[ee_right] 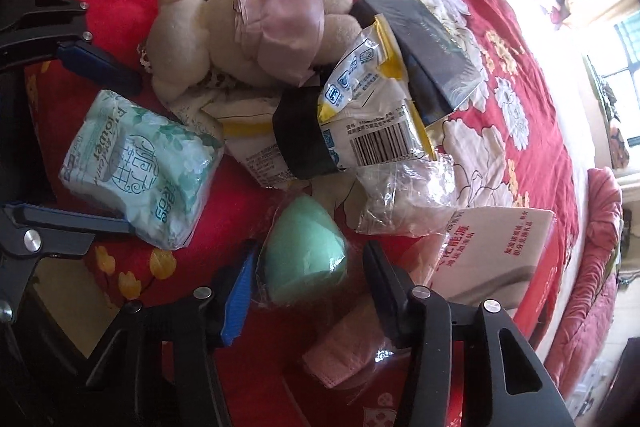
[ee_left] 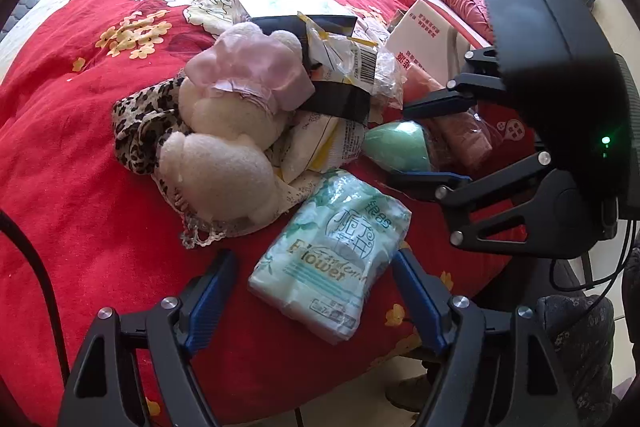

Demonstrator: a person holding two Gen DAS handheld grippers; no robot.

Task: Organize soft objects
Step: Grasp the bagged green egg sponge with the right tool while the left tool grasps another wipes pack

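left claw (ee_left: 312, 291) spread around the tissue pack (ee_left: 332, 259), right claw (ee_right: 308, 283) open astride the green sponge (ee_right: 304, 255) on the bed (ee_left: 80, 187)

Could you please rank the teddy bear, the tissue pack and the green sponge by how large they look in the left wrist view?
1. teddy bear
2. tissue pack, nearer the camera
3. green sponge

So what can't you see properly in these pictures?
- Teddy: face hidden in both views, it lies turned away.
- Leopard cloth: mostly under the teddy.
- Pink mask: right view, partly behind the right hand-held gripper.
- White box: left view, cut off by that gripper.
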